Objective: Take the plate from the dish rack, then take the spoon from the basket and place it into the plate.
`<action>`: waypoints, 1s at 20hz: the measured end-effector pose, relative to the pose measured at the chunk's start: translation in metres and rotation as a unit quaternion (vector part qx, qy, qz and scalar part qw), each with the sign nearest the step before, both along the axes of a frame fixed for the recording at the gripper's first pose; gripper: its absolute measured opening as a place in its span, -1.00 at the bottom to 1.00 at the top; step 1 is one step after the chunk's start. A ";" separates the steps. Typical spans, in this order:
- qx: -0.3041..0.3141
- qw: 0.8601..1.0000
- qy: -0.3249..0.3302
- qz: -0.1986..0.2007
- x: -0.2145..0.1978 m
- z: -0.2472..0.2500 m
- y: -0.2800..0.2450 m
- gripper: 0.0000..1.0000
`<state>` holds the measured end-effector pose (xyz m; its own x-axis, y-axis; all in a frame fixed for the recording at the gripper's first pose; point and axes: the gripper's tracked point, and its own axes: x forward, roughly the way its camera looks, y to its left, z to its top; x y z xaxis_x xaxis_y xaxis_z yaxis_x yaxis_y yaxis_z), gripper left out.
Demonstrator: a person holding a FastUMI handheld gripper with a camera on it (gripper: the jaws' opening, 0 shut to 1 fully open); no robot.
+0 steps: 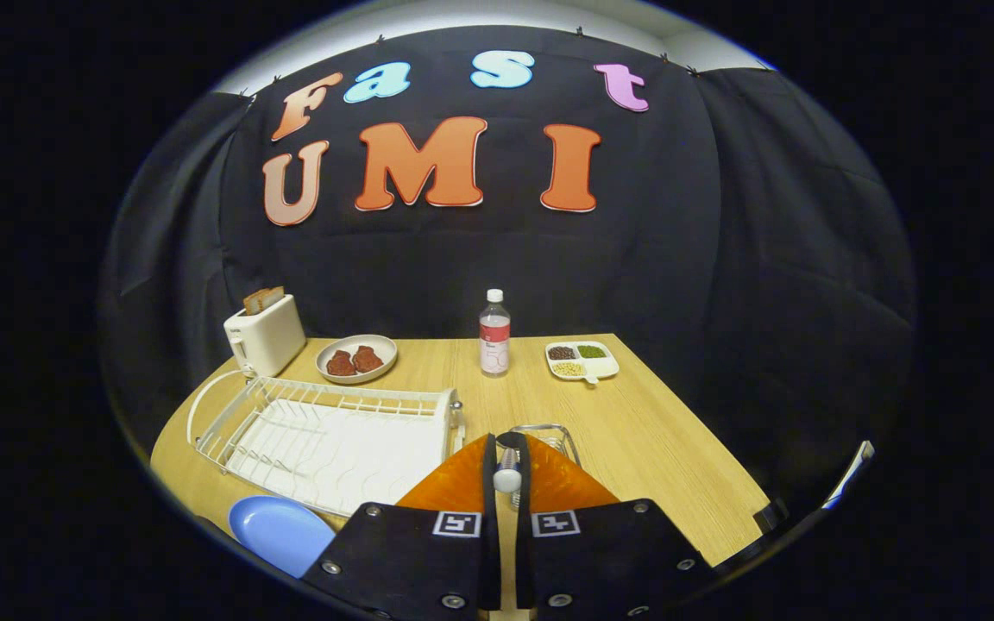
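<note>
The gripper (507,457) has its fingers nearly closed on the spoon (507,473) handle, above the wire basket (559,436). The blue plate (277,530) lies at the table's (635,431) near-left edge, beside the dish rack (324,440).

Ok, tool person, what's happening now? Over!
Tool shut on silver metal spoon, above wire basket. Round blue plate out, beside white dish rack. Nothing between.
</note>
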<state>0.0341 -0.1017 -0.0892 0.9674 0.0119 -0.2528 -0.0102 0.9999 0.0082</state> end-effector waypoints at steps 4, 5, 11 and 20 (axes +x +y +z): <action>0.014 0.999 -0.010 0.035 -0.022 0.021 0.049 -0.86; 0.015 0.999 -0.014 0.047 -0.028 0.026 0.063 -0.86; 0.010 0.996 -0.016 0.089 -0.064 0.030 0.131 -0.86; 0.014 0.986 0.006 0.167 -0.108 0.001 0.215 -0.86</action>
<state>-0.0739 0.1133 -0.0878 0.9050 0.3371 -0.2593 -0.3393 0.9399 0.0377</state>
